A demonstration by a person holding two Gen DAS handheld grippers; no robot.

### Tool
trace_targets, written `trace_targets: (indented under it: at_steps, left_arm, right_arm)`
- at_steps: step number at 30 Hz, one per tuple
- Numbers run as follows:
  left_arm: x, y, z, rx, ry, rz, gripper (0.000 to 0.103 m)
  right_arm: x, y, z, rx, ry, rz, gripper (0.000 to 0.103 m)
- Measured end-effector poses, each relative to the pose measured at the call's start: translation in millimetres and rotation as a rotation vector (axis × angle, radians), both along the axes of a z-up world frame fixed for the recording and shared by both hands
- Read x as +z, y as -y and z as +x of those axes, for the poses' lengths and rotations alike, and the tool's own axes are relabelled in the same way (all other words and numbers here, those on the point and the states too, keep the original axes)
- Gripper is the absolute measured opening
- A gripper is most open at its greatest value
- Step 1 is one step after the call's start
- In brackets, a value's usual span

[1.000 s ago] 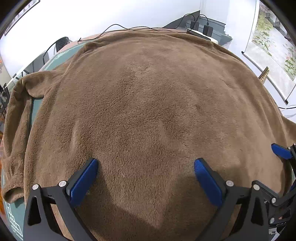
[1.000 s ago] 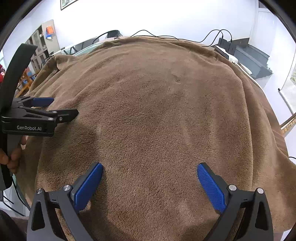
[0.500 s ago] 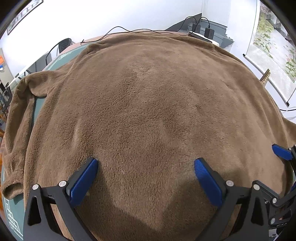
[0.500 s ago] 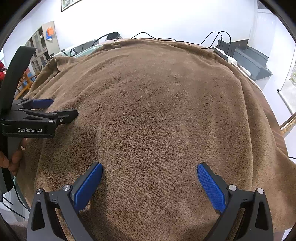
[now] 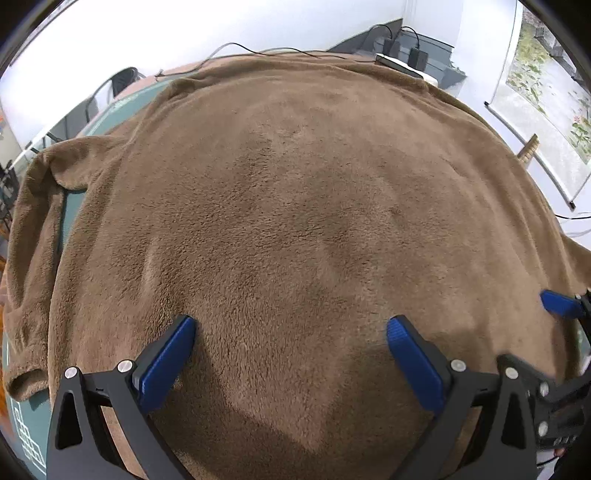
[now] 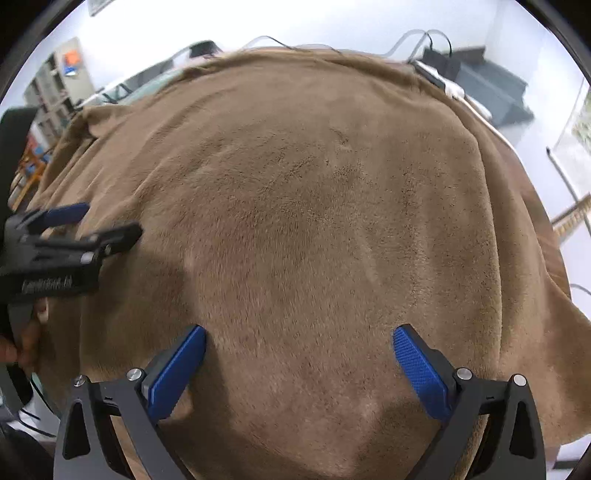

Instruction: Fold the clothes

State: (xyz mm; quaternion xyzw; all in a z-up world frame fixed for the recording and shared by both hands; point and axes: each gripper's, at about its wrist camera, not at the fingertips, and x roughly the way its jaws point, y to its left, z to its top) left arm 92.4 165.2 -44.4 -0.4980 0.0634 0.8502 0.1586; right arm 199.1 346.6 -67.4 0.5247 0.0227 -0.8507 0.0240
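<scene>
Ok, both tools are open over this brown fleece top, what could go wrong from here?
1. The brown fleece garment is thick, so the open left tool may pinch only the top layer.
2. Black cables lie at its far edge; dragging could snag them.
3. The right tool sits close alongside, so they might collide.

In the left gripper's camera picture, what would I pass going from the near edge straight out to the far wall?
Left gripper, open just above the fabric → brown fleece garment spread flat → black cable at the table's far edge → white wall.
</scene>
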Motion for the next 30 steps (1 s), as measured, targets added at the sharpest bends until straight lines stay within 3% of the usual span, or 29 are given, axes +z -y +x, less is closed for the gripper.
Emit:
trace_targets:
  at_steps: [5,9,10,14,21,30]
  left_arm:
    - [12.7,4.9,-6.1,-0.049,-0.031,0.04,0.103]
    - [-0.3,14.3,-21.0,-0.022,0.025,0.049,0.102]
    - [-0.5,14.6,-19.2,-0.02,0.005,0.042,0.103]
    - [-3.7,3.2,-10.6,-0.057,-0.039,-0.022,0.102]
    - [-4.6,4.2,-9.9,-0.042,-0.052,-0.01,0.103]
    - [-3.2,1.1,-6.0,0.083,-0.051,-0.028,0.103]
  right_arm:
    - [17.4,11.9,-20.1,-0.055,-0.083,-0.048,0.103]
    - [-6.8,29.5,-34.9,-0.021,-0.037,0.011,0.103]
    - [-5.2,32.9,-30.8,-0.007,-0.087,0.031,0.103]
    - [-6.3,29.8,-26.2,-0.006,-0.092,0.006,0.103]
    - [-6.6,30.2,-27.0,0.014,-0.077,0.009,0.103]
    - [-6.8,20.6,-21.0,0.296,-0.005,0.006,0.103]
